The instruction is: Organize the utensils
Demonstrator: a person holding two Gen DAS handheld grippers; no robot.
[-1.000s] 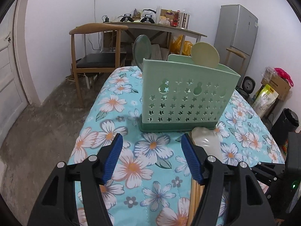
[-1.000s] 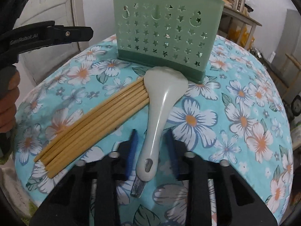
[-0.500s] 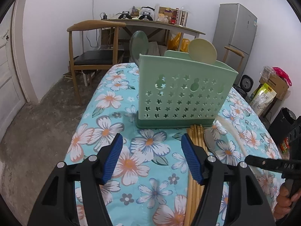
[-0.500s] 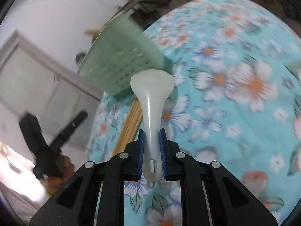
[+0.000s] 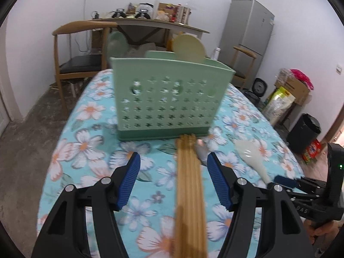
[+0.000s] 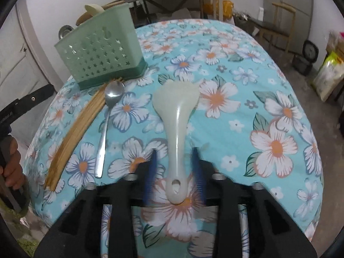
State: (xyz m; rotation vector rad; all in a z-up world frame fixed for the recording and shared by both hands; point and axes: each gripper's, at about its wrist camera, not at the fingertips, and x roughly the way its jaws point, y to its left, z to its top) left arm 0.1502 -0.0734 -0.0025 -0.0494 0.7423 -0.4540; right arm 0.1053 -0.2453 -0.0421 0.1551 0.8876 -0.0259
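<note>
On the flowered tablecloth (image 6: 268, 111), going left to right in the right wrist view: a person's hand (image 6: 11, 165) grips the left gripper's handle at the edge of the picture; next lies a bundle of bamboo chopsticks (image 6: 71, 137), its far end touching the base of the green perforated utensil holder (image 6: 99, 51). Just beside the chopsticks lies a metal spoon (image 6: 107, 116), bowl toward the holder. Further right lies the pale rice paddle (image 6: 176, 116), blade away from the camera, its handle between the right gripper (image 6: 174, 167)'s blue pads. The jaws have just been opening — the pads stand clear of the handle on both sides (both are blurred), so the paddle is released and resting on the cloth.

In the left wrist view the left gripper (image 5: 173, 180) stands wide open over the chopsticks (image 5: 189, 185), which run between its jaws without touching them. The holder (image 5: 169, 101) stands upright beyond — a round cream utensil (image 5: 189, 47) pokes above its rim.
</note>
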